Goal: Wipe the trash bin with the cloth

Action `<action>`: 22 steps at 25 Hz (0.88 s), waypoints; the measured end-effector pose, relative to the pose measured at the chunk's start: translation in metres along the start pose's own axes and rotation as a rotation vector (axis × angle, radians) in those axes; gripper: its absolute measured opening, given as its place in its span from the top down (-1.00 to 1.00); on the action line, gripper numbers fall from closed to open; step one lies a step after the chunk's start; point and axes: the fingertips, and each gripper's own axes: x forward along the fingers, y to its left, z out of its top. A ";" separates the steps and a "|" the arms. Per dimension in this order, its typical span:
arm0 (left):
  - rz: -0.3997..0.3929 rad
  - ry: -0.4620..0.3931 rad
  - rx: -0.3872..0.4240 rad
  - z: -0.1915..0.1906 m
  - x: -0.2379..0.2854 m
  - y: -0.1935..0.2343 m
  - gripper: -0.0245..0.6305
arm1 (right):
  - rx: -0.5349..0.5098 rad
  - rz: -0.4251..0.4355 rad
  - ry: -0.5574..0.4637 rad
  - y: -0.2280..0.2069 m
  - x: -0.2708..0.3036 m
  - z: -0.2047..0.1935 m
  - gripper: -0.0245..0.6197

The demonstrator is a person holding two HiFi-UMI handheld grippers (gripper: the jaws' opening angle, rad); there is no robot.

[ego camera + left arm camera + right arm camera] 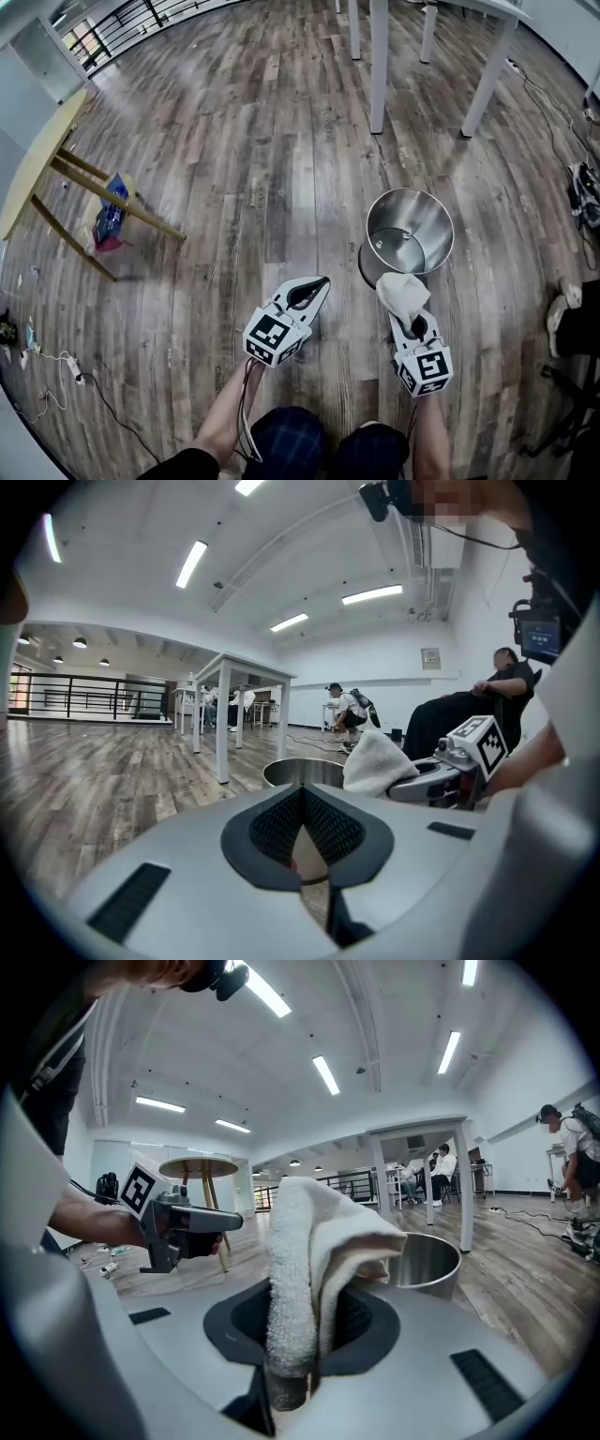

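Grey left gripper (322, 282), grey right gripper (406, 316), black-and-white marker cubes (272, 336), plaid trousers (291, 436)

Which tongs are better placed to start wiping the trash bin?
Right. The right tongs are clamped on the cloth, which sits close to the trash bin at its near rim. The left tongs are shut with nothing in them and lie farther off to the side.

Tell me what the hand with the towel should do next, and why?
Probably ease the right gripper forward until the cloth meets the near rim of the trash bin. Its jaws are shut on the cloth, the bin stands just ahead, and no clear wiping contact shows yet. The left gripper is shut and empty.
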 end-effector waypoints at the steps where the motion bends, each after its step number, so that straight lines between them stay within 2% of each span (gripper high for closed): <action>1: 0.004 0.000 0.003 -0.007 0.001 0.002 0.93 | 0.000 -0.004 -0.006 -0.002 0.003 -0.006 0.66; 12: 0.013 -0.013 0.008 -0.056 0.011 0.006 0.93 | -0.026 0.028 -0.021 0.001 0.035 -0.045 0.66; 17: 0.025 -0.024 0.009 -0.062 0.013 0.011 0.93 | -0.056 0.083 -0.014 0.020 0.071 -0.049 0.67; 20: 0.038 -0.040 -0.003 -0.060 0.011 0.016 0.93 | -0.088 0.090 0.019 0.028 0.098 -0.055 0.66; 22: 0.042 -0.044 -0.001 -0.059 0.008 0.015 0.93 | -0.073 0.085 0.026 0.029 0.112 -0.057 0.67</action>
